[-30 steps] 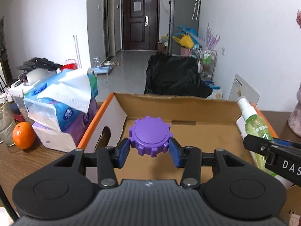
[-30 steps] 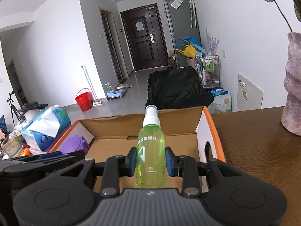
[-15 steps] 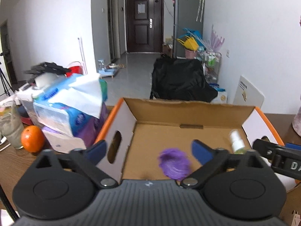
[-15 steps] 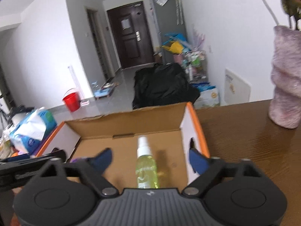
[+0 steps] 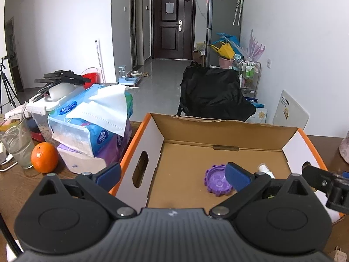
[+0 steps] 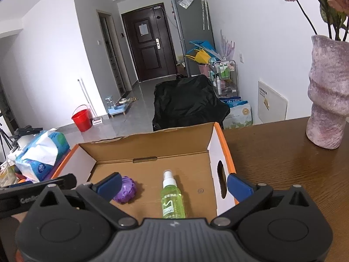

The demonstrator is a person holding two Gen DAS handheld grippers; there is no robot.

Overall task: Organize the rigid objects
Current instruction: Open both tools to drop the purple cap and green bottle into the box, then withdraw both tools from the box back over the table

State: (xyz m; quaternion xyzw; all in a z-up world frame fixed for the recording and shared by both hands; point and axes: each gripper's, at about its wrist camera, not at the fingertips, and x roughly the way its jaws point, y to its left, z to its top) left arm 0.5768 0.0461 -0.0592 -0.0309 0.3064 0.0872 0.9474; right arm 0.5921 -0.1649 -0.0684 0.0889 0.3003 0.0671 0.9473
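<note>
An open cardboard box with orange edges (image 5: 141, 131) (image 6: 220, 135) sits on the wooden table. A purple toothed lid (image 5: 216, 182) (image 6: 126, 188) lies on the box floor. A green spray bottle (image 6: 172, 198) lies flat beside it, to its right; only its white nozzle (image 5: 265, 169) shows in the left wrist view. My left gripper (image 5: 173, 174) is open and empty above the near part of the box. My right gripper (image 6: 173, 184) is open and empty above the bottle.
Tissue packs (image 5: 93, 122), an orange (image 5: 44, 157) and a glass (image 5: 17, 144) stand left of the box. A pink vase with flowers (image 6: 329, 91) stands on the table to the right. A chair draped in black (image 5: 214, 93) is behind the box.
Both grippers have opened and pulled back. The purple lid and the green bottle left the fingers and now lie on the box floor.
</note>
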